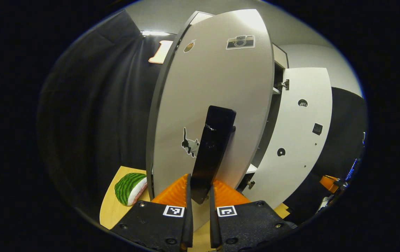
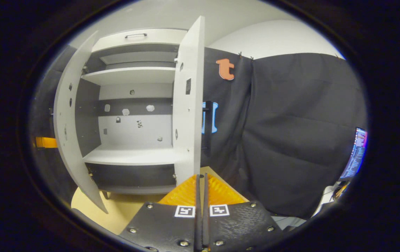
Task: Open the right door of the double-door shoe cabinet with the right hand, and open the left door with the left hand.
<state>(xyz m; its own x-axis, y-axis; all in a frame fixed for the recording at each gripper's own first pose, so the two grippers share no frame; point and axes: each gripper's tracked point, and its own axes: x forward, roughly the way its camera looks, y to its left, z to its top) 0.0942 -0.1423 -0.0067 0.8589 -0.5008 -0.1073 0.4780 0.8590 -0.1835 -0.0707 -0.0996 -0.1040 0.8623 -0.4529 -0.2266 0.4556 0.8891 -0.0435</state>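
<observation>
We see the shoe cabinet [image 2: 130, 105] standing on the pale worktop [image 2: 91, 206], both doors swung open, its white shelves bare. The left door [image 1: 214, 98] carries stickers and a tall black handle [image 1: 212, 154]; our left gripper [image 1: 200, 196] has its jaws clamped on that handle. The right gripper [image 2: 201, 196], jaws pressed together on nothing, sits just before the right door [image 2: 187, 105] edge.

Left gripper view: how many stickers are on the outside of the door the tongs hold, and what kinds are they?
Camera sticker: 1
Cat sticker: 1
Small brown sticker near the top edge, too small to name: 1
Total: 3 stickers on the left door, whose black handle sits between the left tongs.
</observation>
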